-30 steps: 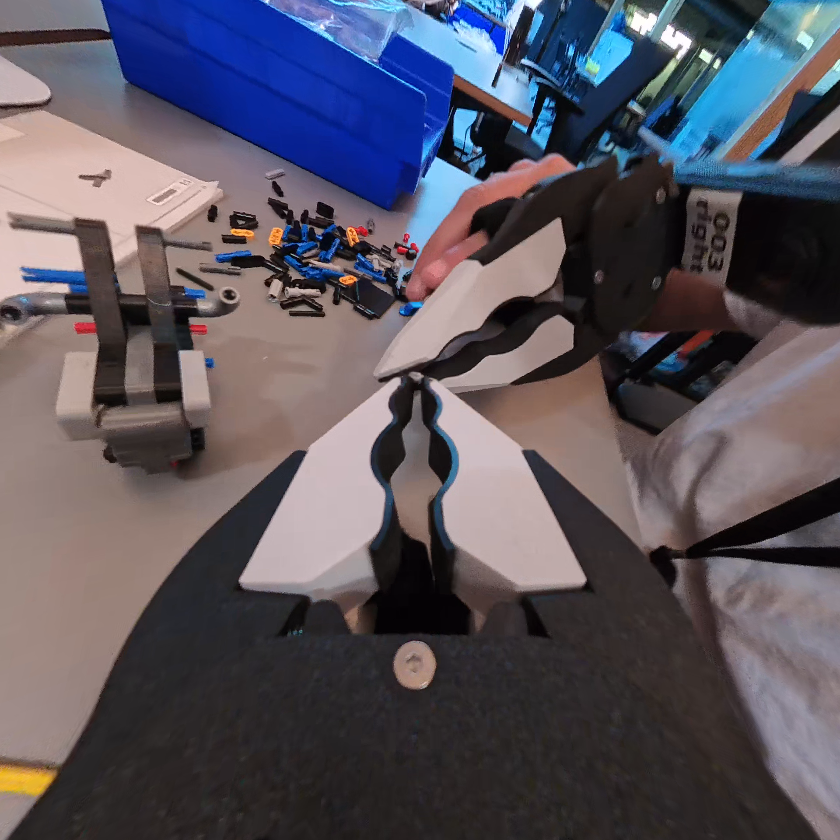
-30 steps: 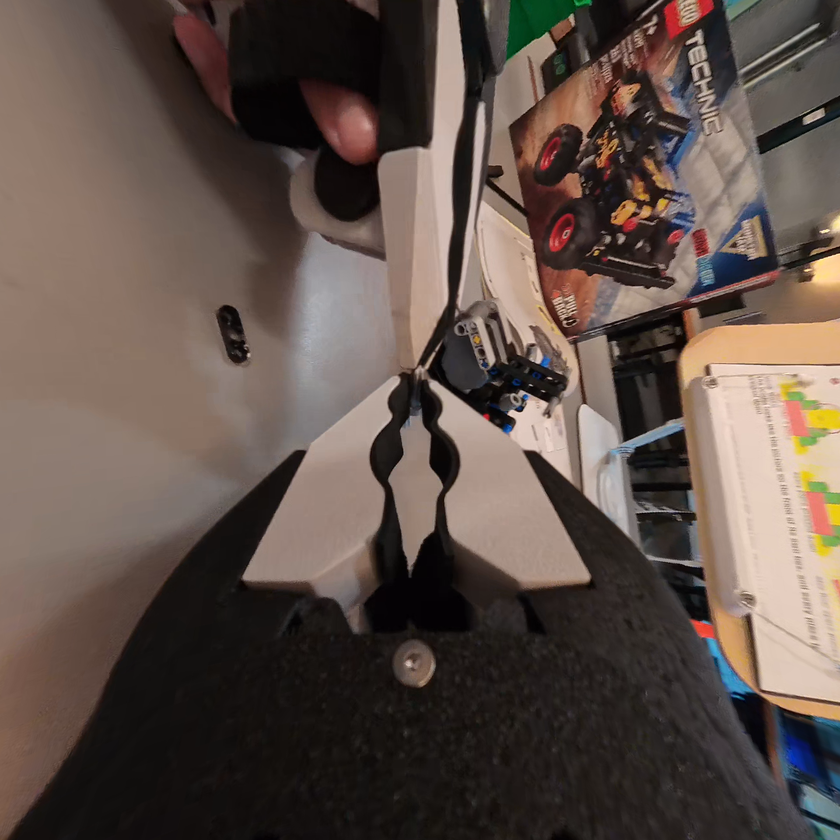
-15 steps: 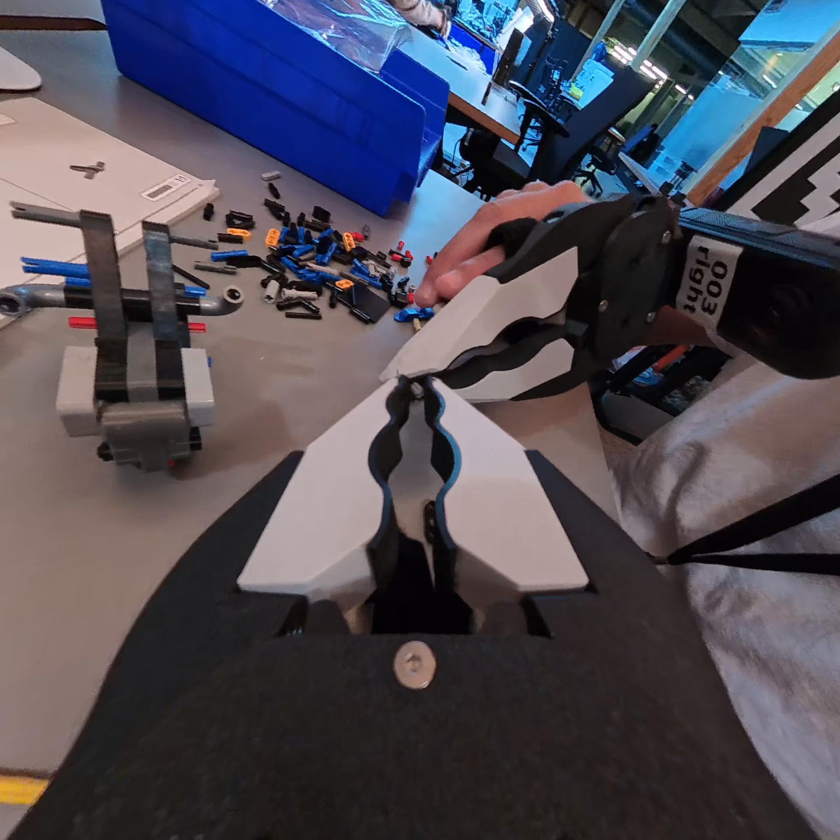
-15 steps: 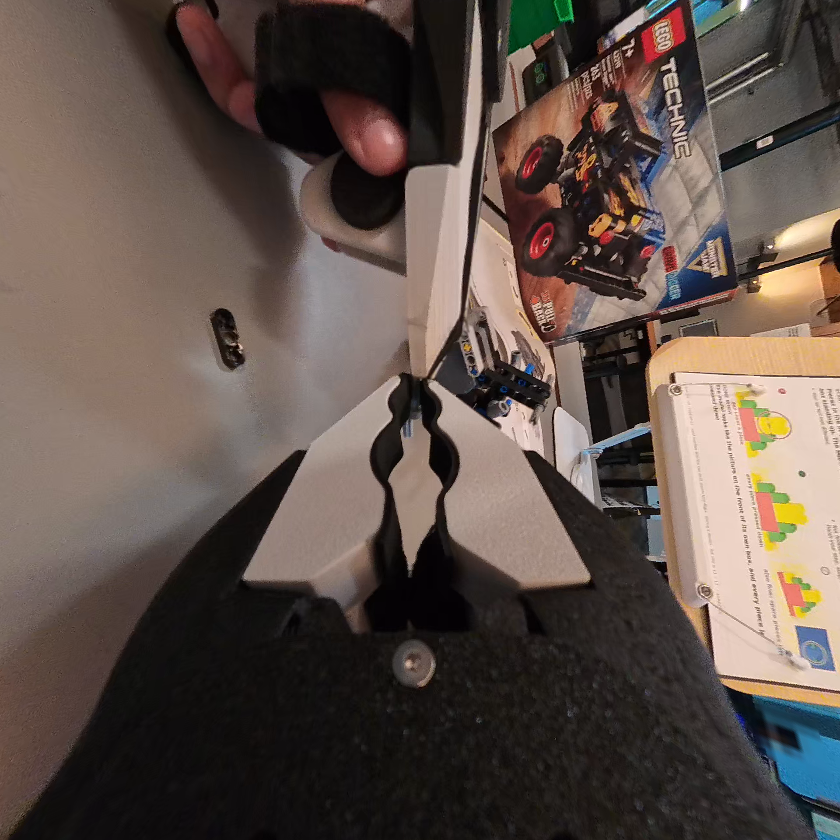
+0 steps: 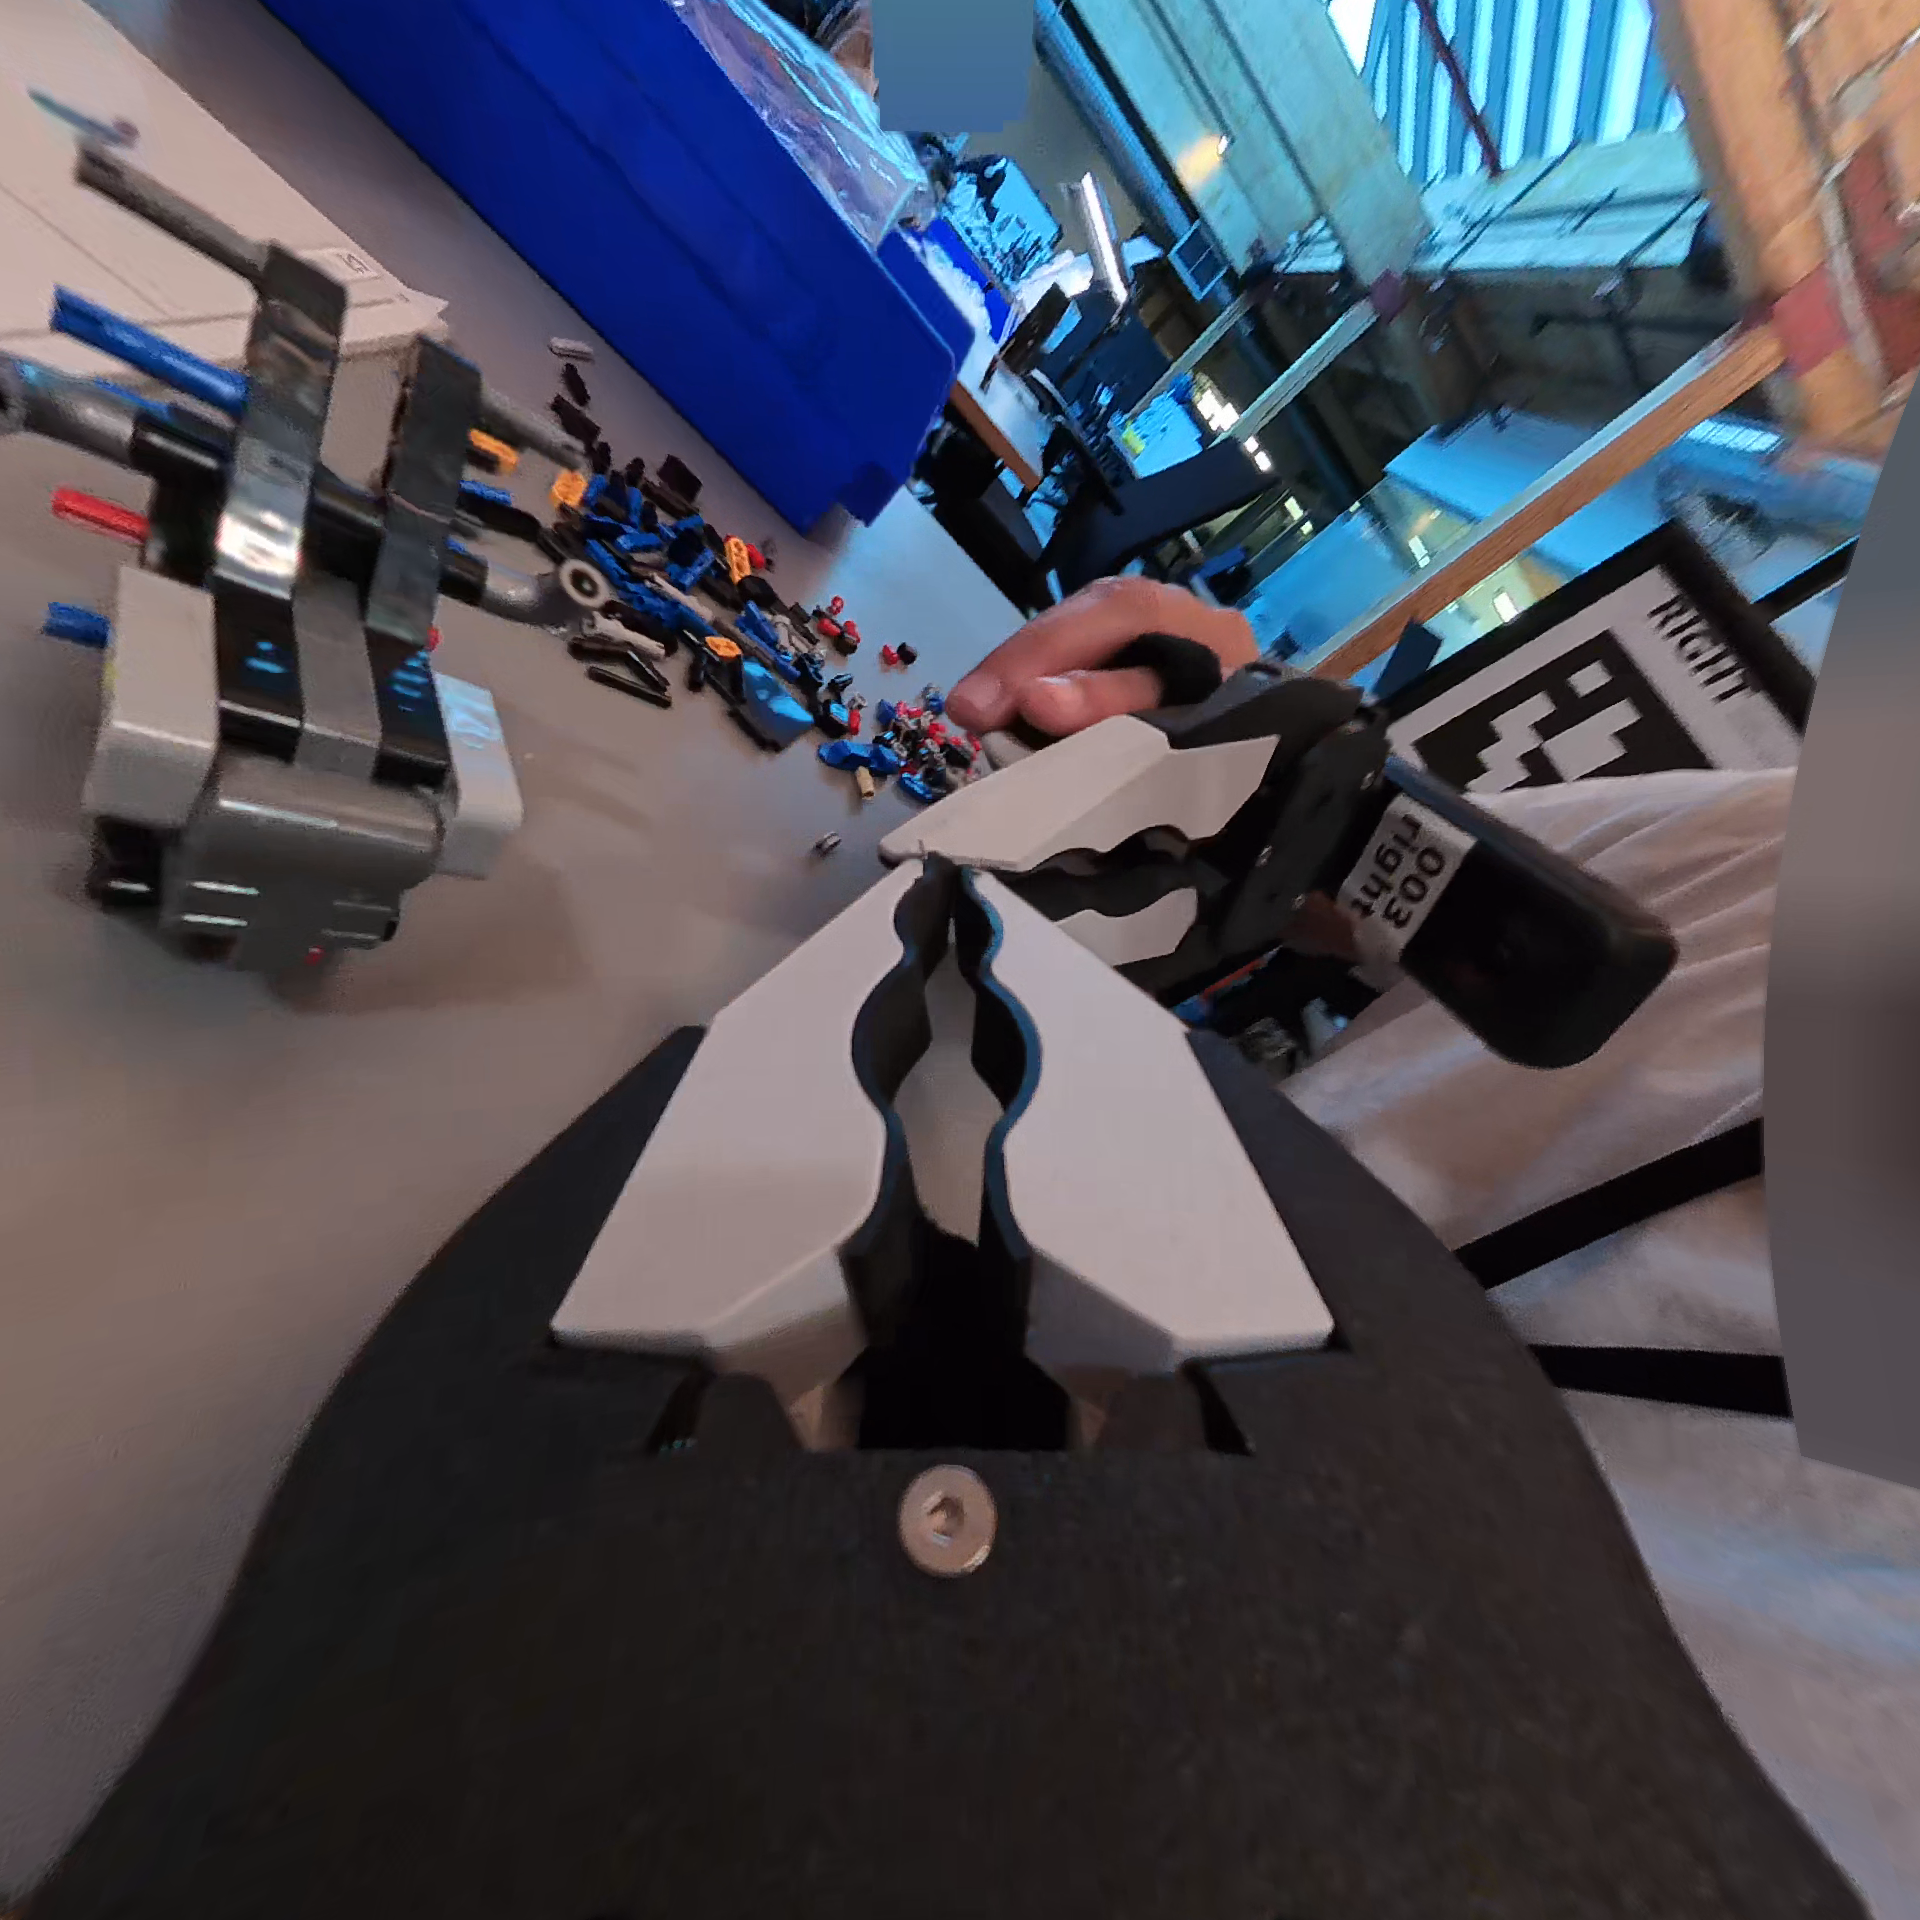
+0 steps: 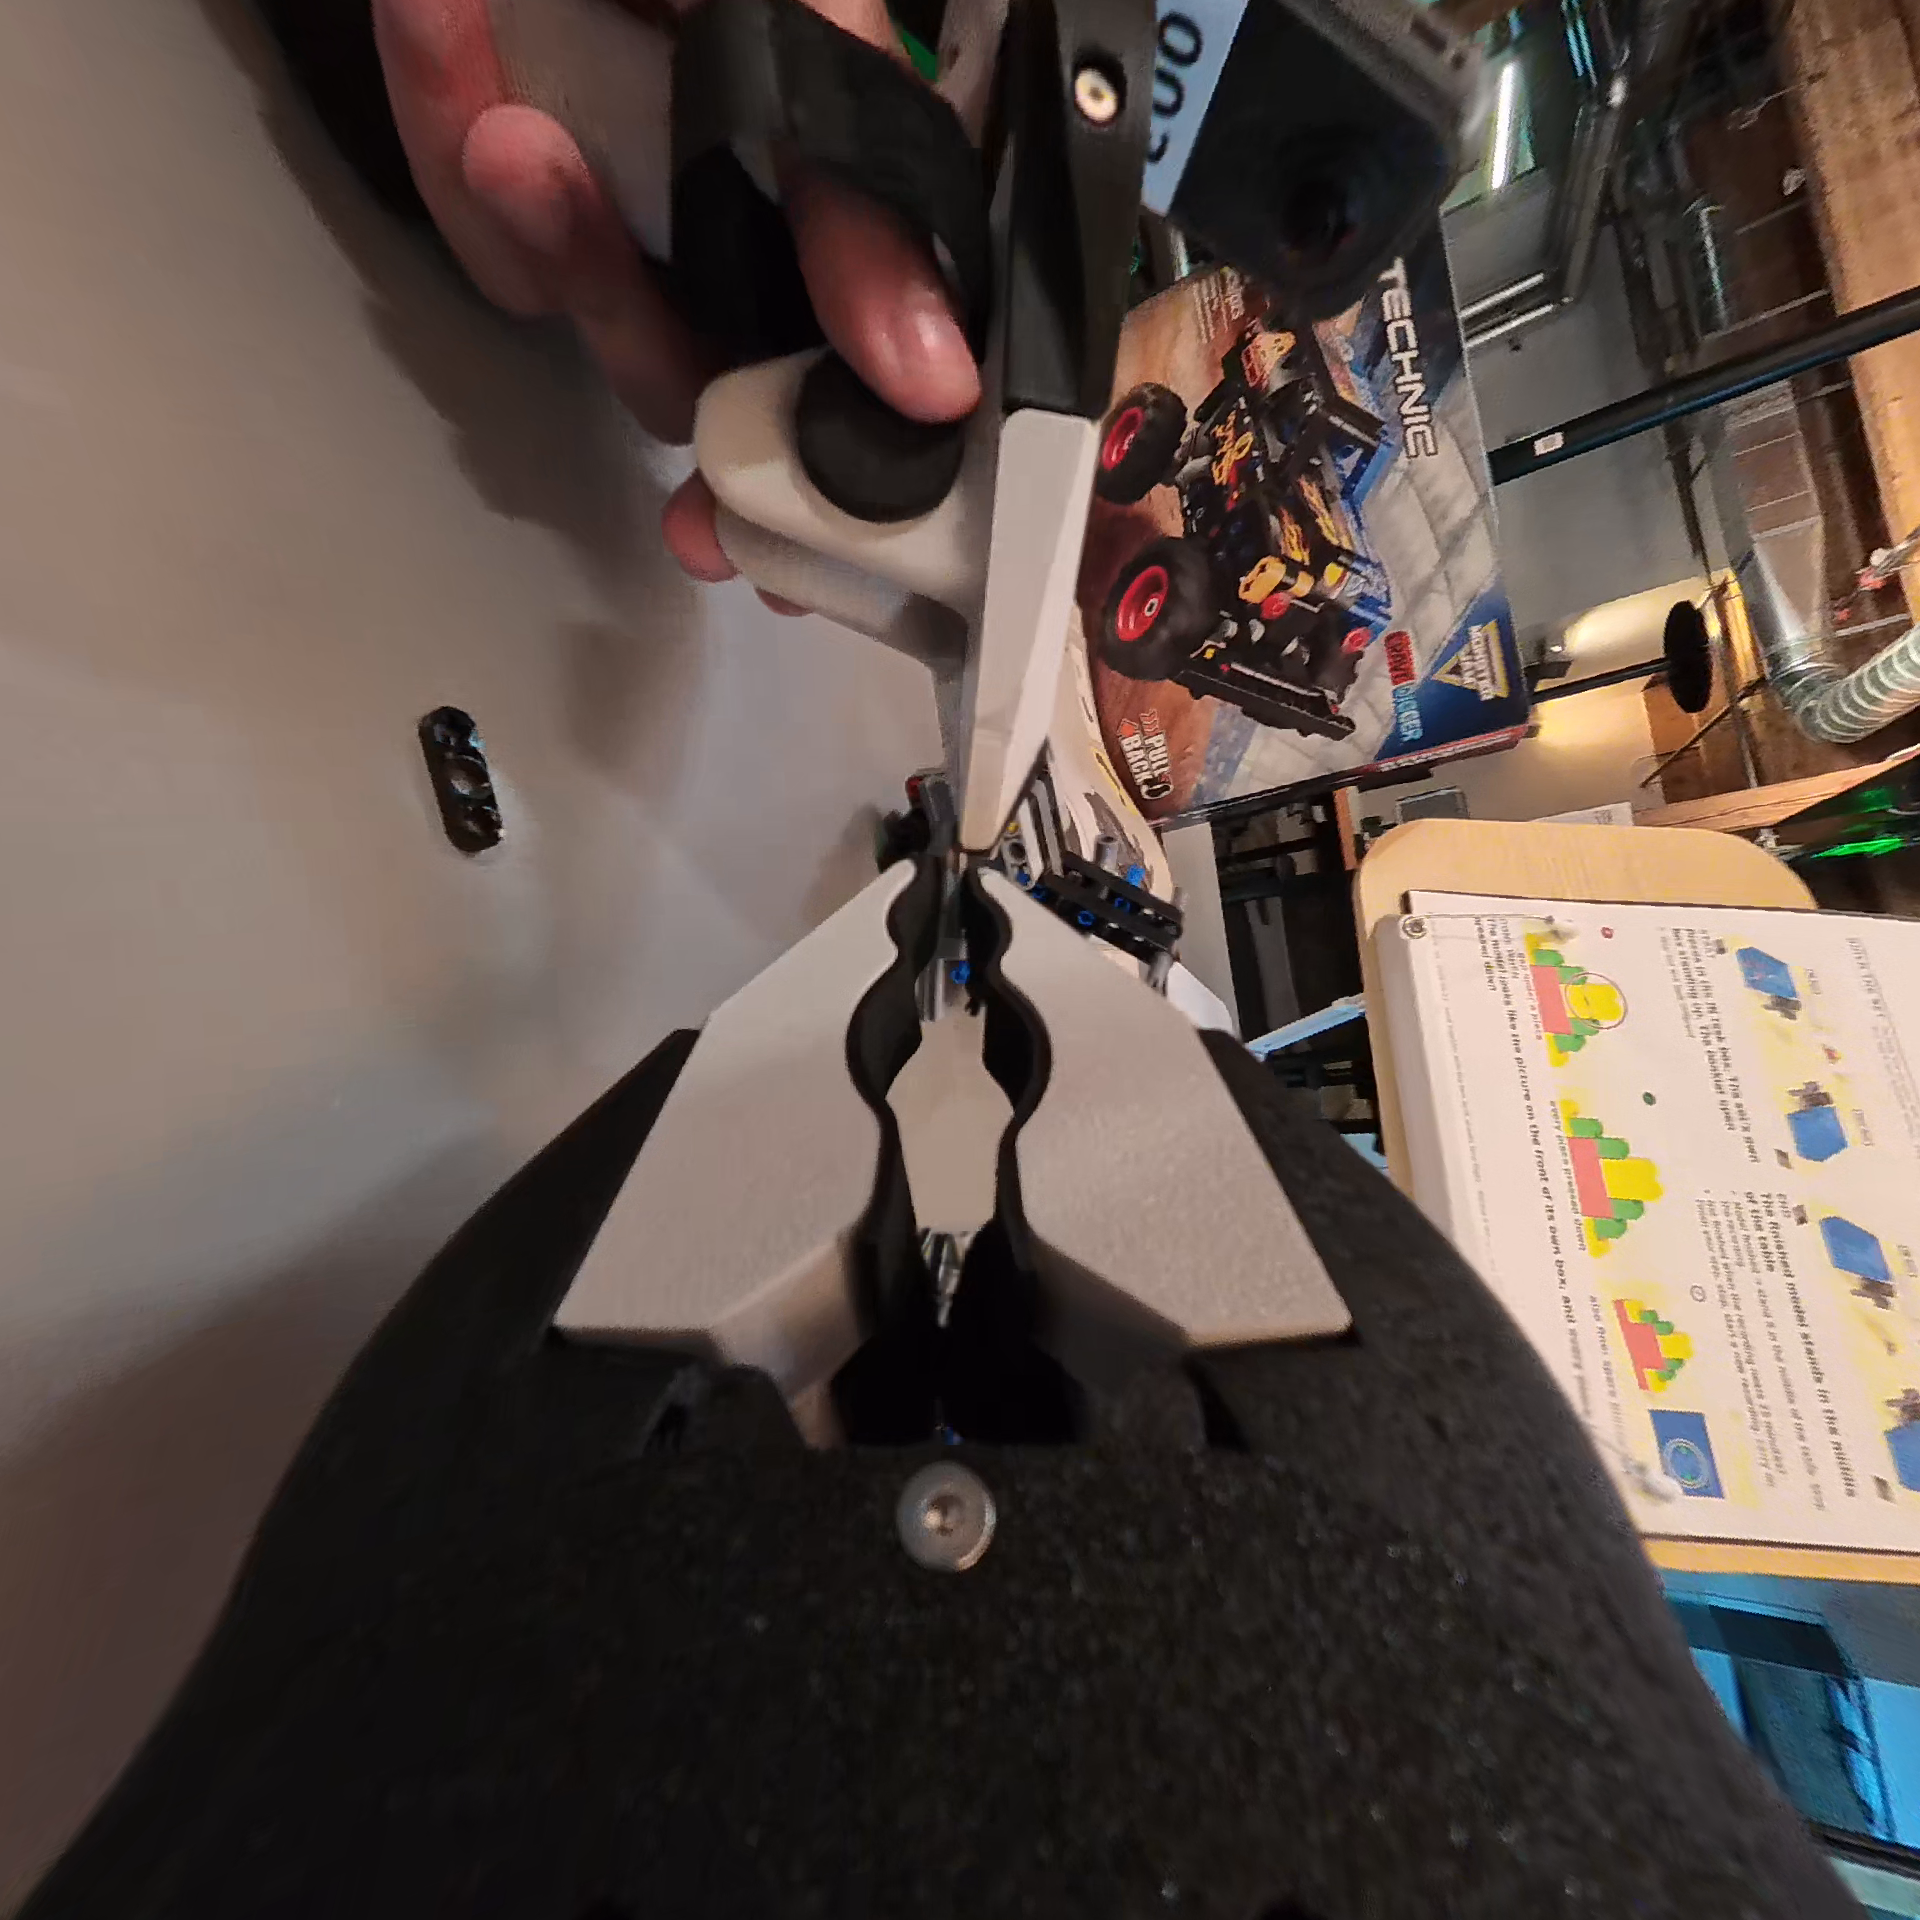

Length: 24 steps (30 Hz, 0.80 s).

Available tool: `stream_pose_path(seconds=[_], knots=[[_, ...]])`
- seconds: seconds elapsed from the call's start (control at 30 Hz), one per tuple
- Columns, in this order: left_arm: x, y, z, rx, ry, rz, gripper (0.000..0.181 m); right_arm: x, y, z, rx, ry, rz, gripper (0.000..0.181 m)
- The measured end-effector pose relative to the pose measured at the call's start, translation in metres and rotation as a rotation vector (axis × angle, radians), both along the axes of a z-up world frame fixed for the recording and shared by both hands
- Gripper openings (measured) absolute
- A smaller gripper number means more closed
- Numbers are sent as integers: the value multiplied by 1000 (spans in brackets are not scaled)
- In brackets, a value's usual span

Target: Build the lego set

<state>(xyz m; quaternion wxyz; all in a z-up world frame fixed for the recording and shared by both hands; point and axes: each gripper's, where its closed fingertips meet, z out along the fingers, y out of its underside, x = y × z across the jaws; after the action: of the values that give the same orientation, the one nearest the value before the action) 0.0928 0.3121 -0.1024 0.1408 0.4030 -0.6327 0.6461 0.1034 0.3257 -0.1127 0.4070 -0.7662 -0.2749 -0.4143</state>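
Observation:
My left gripper is shut, its tips touching the tips of my right gripper, which comes in from the right. In the right wrist view my right gripper is shut on a thin grey piece at its tips. The left gripper points down onto those tips, with a hand on it. The partly built grey and black lego model stands on the table to the left; it also shows behind the tips in the right wrist view. A pile of loose pieces lies beyond.
A blue bin stands at the back of the grey table. White paper lies behind the model. A small black beam lies alone on the table. The lego box and a picture instruction card stand to the right. My left and right fingertips are right by each other.
Both grippers stayed tip to tip. The left gripper has tilted and moved closer to the model. In the right wrist view the left gripper and hand loom nearer.

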Motion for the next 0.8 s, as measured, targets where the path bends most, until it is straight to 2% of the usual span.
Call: stream_pose_path(seconds=[0.2,0.33,0.43,0.5,0.6,0.67,0.8], knots=[[-7,-5,7,-48,8,-42,0,-4,-1,2,3,-39,33,3],[-5,3,1,172,-173,-28,2,2,-4,-5,-31,3,27,3],[-14,6,-5,350,-273,-109,9,-2,-8,-18,-88,86,70,3],[-31,4,-21,522,-322,-231,16,-3,-12,-21,-101,178,96,3],[-39,7,-48,817,-445,-288,18,-6,-17,-22,-102,314,137,3],[-42,2,-52,843,-461,-296,18,-12,-18,-21,-100,428,173,3],[-49,0,-67,847,-396,-357,18,-16,-19,-20,-88,536,200,3]])
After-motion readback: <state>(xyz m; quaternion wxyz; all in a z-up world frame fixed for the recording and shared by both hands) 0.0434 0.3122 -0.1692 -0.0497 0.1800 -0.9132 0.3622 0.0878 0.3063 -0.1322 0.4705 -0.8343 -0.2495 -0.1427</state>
